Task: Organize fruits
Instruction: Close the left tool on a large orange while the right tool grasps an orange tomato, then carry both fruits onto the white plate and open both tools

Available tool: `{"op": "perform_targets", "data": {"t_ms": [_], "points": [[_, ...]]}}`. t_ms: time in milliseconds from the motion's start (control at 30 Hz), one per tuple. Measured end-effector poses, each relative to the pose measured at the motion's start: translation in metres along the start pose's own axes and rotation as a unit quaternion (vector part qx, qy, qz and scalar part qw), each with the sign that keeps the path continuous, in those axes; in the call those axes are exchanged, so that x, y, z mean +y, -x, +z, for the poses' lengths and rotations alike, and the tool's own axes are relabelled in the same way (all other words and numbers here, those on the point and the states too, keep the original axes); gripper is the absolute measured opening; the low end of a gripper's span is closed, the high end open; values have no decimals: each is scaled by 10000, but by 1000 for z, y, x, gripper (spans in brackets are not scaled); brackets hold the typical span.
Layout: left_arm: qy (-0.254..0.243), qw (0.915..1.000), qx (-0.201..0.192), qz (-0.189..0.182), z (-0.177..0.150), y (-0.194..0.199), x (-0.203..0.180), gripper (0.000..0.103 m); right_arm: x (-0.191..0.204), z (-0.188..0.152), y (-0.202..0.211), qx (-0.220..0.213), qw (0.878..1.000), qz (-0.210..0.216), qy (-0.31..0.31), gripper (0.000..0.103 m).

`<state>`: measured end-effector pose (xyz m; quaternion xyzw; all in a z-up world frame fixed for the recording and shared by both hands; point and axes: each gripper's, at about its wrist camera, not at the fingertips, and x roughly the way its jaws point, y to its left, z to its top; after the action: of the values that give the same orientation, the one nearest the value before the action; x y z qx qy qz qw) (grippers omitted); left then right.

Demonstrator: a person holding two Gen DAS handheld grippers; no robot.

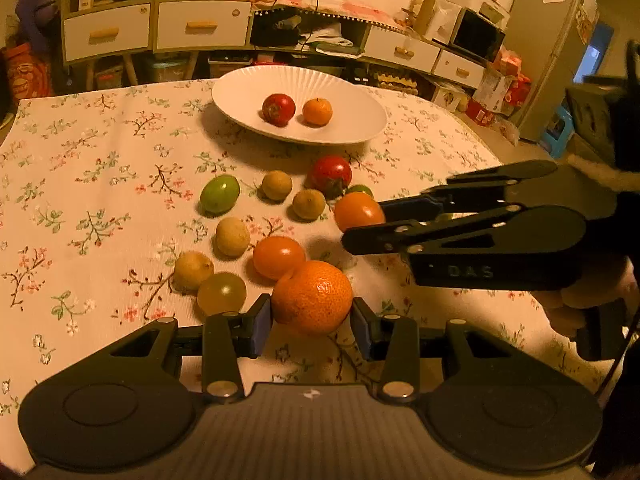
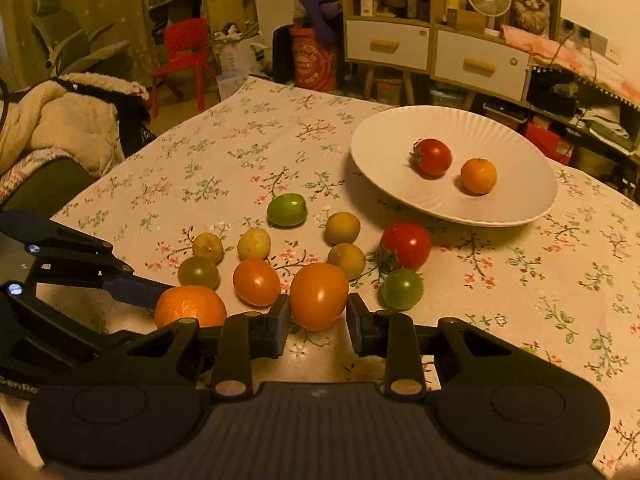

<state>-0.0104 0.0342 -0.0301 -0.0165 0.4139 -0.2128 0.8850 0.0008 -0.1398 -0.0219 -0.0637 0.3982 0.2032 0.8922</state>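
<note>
Loose fruits [image 1: 276, 186] crowd before the white plate [image 1: 240, 92]

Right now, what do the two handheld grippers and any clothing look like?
Both the left gripper and the right gripper are matte black linkages with silver pivot pins, blue finger pads and a ribbed grey base. The right one bears pale lettering; a dark fleece-trimmed sleeve shows behind it.

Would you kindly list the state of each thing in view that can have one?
Left tool: shut on the mandarin, on the tablecloth.
Right tool: shut on the orange tomato, on the cloth.
White plate: holds one red tomato and one small mandarin.
Other fruits: loose on the cloth, not yet on the plate.
Cabinet drawers: closed.
</note>
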Motion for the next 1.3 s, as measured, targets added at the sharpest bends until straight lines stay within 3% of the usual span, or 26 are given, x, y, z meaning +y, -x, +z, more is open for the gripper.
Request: {"op": "perform_targets", "data": {"t_ms": [633, 933, 1300], "points": [[524, 9980, -303, 157, 47, -10, 2, 32, -28, 18, 16, -280, 9987, -250, -330, 27], [258, 9973, -664, 182, 79, -19, -15, 32, -55, 33, 16, -455, 9966, -425, -539, 27], [27, 9982, -523, 284, 107, -62, -11, 32, -92, 46, -2, -397, 9956, -347, -779, 27]]}}
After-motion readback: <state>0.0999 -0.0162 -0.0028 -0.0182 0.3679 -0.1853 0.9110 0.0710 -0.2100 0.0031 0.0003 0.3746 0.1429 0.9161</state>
